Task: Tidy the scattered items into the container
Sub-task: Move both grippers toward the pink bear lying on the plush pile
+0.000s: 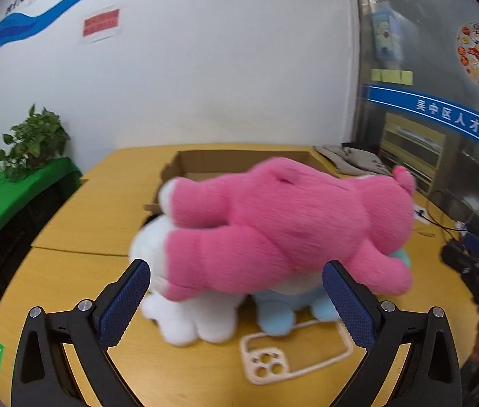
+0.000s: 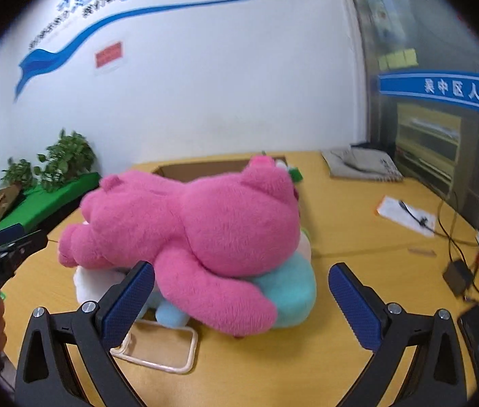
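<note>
Blue wall band (image 1: 442,115) reads 吴中区人才服务 beyond the pink plush (image 1: 283,224).

Plush bear (image 1: 283,224): lies on its side on top of the other soft toys, mid-table.
White plush (image 1: 188,315): under the bear's legs, on the table (image 1: 97,217).
Second plush (image 2: 290,291): under the bear's body, beside the white one.
Phone case (image 1: 293,356): flat on the table, just in front of the pile, nearest the grippers.
Cardboard box (image 1: 239,161): behind the pile, towards the wall.
Folded cloth (image 2: 361,164): right of the box, at the table's far corner.
Paper slip (image 2: 405,215): right of the pile, cables beyond it.
Potted plants (image 1: 36,139): off the table, far left.
</note>
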A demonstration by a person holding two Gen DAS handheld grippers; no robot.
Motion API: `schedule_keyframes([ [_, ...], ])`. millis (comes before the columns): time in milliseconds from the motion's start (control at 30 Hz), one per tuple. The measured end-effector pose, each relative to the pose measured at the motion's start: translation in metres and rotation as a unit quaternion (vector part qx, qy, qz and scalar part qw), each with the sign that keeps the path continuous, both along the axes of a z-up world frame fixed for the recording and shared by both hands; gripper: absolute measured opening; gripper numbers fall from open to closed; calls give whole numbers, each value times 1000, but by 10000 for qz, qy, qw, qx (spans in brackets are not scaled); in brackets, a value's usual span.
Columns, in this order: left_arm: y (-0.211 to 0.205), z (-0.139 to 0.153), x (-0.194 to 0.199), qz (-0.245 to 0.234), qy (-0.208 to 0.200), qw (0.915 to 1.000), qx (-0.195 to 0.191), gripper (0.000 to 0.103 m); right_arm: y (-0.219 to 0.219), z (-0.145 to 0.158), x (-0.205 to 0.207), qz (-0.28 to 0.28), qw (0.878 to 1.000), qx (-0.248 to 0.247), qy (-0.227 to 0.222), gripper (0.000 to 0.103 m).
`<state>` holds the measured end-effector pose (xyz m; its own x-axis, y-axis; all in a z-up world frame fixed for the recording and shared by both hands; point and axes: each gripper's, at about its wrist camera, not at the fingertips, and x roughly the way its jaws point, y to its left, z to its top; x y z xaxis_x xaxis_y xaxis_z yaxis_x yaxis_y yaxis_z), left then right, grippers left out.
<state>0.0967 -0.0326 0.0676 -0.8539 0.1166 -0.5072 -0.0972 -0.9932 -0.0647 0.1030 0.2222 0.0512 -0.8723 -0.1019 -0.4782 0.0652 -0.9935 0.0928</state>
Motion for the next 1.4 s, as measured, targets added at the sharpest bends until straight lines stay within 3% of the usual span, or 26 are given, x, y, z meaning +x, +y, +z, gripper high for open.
schedule_keyframes([
  [333, 2, -2, 15, -62, -206, 9995, 229, 103, -11, -2, 13, -201, 9995, 87, -219, 103],
  [833, 7, -11, 2, -134, -341, 9986, 376, 103, -21, -5, 13, -122, 9991, 258, -328, 103],
  [1400, 22, -4, -34, -380, -472, 9978, 284, 103, -9, -2, -25, -135, 9985, 175, -508, 103],
])
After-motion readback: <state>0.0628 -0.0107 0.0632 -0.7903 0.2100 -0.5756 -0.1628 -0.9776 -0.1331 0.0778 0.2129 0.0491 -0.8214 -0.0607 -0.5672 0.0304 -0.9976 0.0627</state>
